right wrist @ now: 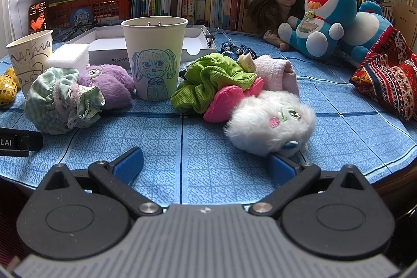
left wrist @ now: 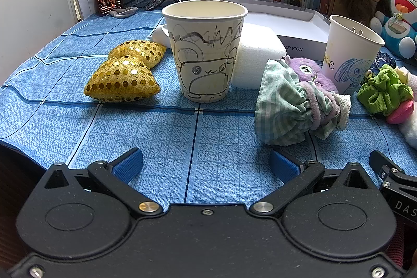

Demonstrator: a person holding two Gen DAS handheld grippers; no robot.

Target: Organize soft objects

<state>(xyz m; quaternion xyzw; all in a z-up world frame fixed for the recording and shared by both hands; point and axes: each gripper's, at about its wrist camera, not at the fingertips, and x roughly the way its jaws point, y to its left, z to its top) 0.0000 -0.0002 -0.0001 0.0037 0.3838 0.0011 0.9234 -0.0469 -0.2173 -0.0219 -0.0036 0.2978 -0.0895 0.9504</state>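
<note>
Left wrist view: the left gripper (left wrist: 206, 163) hangs low over the blue cloth (left wrist: 156, 137), jaws wide and empty, facing an empty paper cup (left wrist: 204, 51) with gold sequin hearts (left wrist: 122, 81) beside it. The right gripper (right wrist: 206, 163) is likewise spread, holding nothing, with the white fluffy toy (right wrist: 271, 121) just beyond one finger. The green scrunchie (right wrist: 211, 80), purple plush (right wrist: 109, 82) and checked pouch (right wrist: 52, 100) lie loose, so sorting looks barely begun.

A blue grid-patterned cloth (right wrist: 208, 137) covers the surface; on it lie gold sequined cushions (left wrist: 122, 78), a white paper cup (left wrist: 204, 51) with black scribbles, a green-and-white checked pouch (right wrist: 49, 100), a purple plush (right wrist: 109, 82), a lime-green scrunchie (right wrist: 208, 82) and a white fluffy toy (right wrist: 271, 121)
</note>
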